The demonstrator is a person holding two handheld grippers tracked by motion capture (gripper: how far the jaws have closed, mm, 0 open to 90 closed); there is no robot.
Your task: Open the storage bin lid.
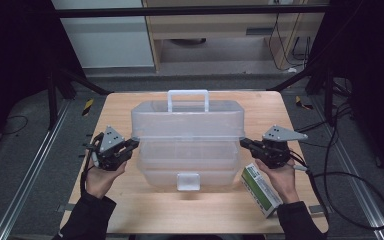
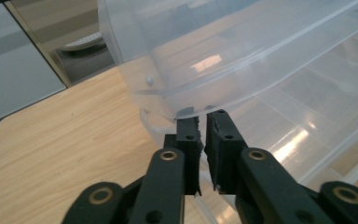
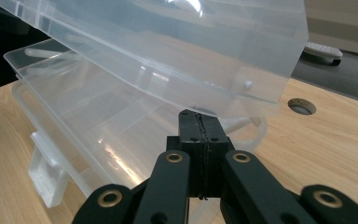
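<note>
While its lid (image 1: 187, 119) stands raised, a clear box (image 1: 187, 167) sits mid-table (image 1: 145, 205) between two grippers.

At the box's left end, the left gripper (image 2: 203, 120) has its jaws parted by a narrow gap, nothing between them, tips under the lid's edge. At the right end, the right gripper (image 3: 200, 116) is fully closed, tips beneath the lid's corner. A green-and-white carton (image 1: 261, 189) lies beside the right hand (image 1: 282, 180).
</note>
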